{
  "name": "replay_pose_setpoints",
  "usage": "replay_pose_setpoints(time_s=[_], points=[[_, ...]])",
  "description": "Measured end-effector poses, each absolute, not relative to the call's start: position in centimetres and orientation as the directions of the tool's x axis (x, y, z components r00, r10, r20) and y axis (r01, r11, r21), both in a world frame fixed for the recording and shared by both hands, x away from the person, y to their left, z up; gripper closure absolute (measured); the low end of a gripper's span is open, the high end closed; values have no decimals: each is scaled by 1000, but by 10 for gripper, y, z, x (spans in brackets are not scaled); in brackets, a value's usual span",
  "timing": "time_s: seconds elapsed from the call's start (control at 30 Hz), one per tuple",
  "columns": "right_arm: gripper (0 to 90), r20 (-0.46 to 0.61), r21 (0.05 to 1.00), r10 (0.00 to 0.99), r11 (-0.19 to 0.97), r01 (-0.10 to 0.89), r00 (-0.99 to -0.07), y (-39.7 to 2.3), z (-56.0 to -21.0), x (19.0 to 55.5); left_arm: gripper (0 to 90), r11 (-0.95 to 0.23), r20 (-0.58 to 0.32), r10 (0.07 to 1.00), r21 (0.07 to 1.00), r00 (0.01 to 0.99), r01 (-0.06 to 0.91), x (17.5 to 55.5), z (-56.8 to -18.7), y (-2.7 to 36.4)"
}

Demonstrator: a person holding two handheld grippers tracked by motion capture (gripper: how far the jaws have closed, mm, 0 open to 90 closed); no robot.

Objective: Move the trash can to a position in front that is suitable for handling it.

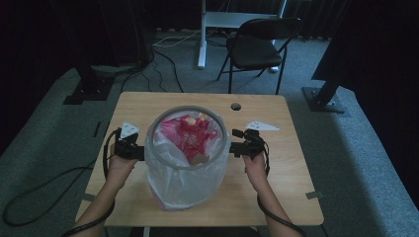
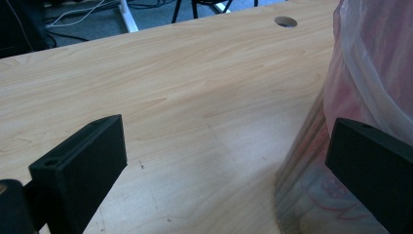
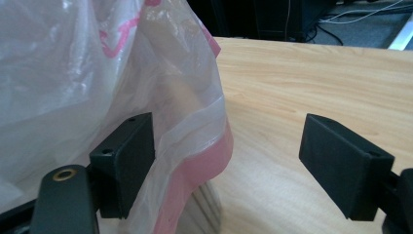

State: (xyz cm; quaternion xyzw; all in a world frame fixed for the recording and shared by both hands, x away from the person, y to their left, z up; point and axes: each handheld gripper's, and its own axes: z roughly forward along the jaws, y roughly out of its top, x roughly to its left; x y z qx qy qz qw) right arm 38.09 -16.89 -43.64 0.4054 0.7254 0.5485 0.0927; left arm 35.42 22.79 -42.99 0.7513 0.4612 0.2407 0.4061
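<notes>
A round bin with a grey rim (image 1: pixel 188 110) stands mid-table, lined with a translucent white plastic bag (image 1: pixel 183 187) that drapes over its outside. Pink and red rubbish (image 1: pixel 190 133) lies inside. My left gripper (image 1: pixel 140 151) is at the bin's left side and my right gripper (image 1: pixel 237 147) at its right side, both at rim height. In the left gripper view the left gripper (image 2: pixel 224 165) is open wide, its right jaw close beside the bag (image 2: pixel 370 63). In the right gripper view the right gripper (image 3: pixel 229 161) is open, with a fold of bag (image 3: pixel 195 141) between its jaws and the left jaw against the plastic.
The wooden table (image 1: pixel 286 192) has a cable hole (image 1: pixel 235 106) behind the bin. A black folding chair (image 1: pixel 257 47) and a white desk leg (image 1: pixel 201 39) stand beyond the far edge. Cables run over the grey carpet at the left.
</notes>
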Motion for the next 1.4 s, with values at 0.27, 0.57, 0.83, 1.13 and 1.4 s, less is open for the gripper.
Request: replay_pose_setpoints(time_s=[0.27, 0.57, 0.83, 1.13, 1.4], points=[[199, 324, 871, 682, 56, 488, -656, -172, -439, 365, 13, -257, -4, 884, 832, 467, 492, 342, -430, 225], [199, 329, 874, 672, 50, 483, -664, -175, -440, 347, 13, -260, -6, 879, 832, 478, 490, 324, -430, 225], [199, 317, 876, 670, 65, 479, -671, -175, -439, 335, 13, -274, 7, 874, 832, 485, 482, 314, -429, 224], [142, 312, 882, 651, 72, 466, -692, -178, -442, 332, 11, -277, -5, 863, 830, 504, 483, 308, -433, 226], [124, 319, 884, 679, 37, 465, -661, -208, -460, 340, 11, -297, -42, 846, 790, 531, 536, 304, -470, 247]])
